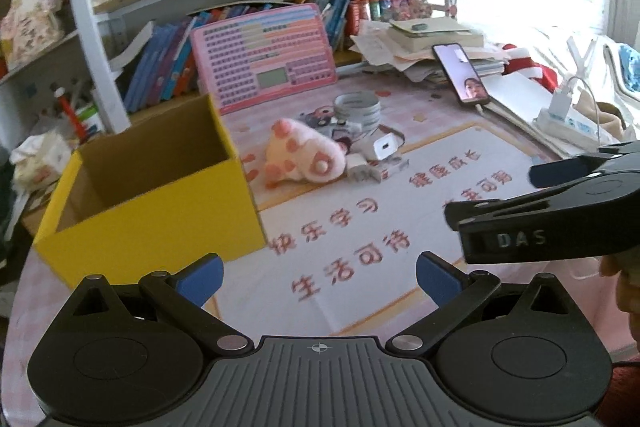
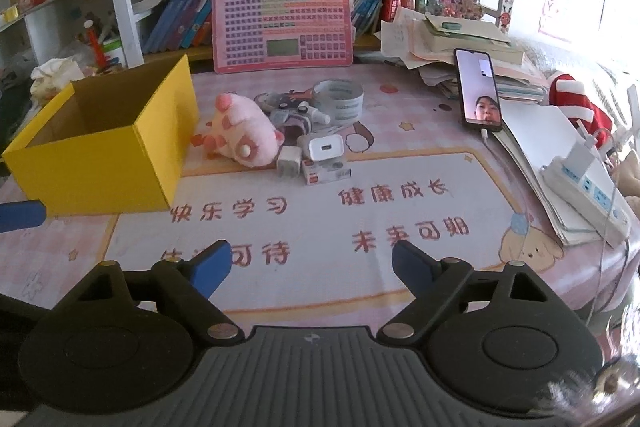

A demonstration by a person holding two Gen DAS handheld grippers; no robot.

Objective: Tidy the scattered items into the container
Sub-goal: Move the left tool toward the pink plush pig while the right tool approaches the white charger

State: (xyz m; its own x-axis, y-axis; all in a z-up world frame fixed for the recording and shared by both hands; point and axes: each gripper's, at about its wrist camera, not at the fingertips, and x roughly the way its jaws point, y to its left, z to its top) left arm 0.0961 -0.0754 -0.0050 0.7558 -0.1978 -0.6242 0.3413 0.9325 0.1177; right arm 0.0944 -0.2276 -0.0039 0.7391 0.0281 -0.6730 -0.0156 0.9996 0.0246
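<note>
An open yellow cardboard box (image 1: 156, 203) (image 2: 100, 163) stands at the left of the desk and looks empty. Right of it lies a pink plush toy (image 1: 304, 155) (image 2: 244, 135), with white chargers (image 1: 380, 147) (image 2: 324, 149), a small white carton (image 2: 326, 173), a tape roll (image 1: 358, 109) (image 2: 342, 99) and a small toy behind. My left gripper (image 1: 320, 279) is open and empty, near the box's front corner. My right gripper (image 2: 312, 267) is open and empty, over the mat in front of the items; its body shows in the left wrist view (image 1: 560, 211).
A pink keyboard toy (image 2: 282, 27) leans on the bookshelf behind. A phone (image 2: 478, 89) stands propped against stacked papers at the right. A power strip (image 2: 588, 187) on papers lies at the right edge. The printed desk mat (image 2: 320, 219) covers the front.
</note>
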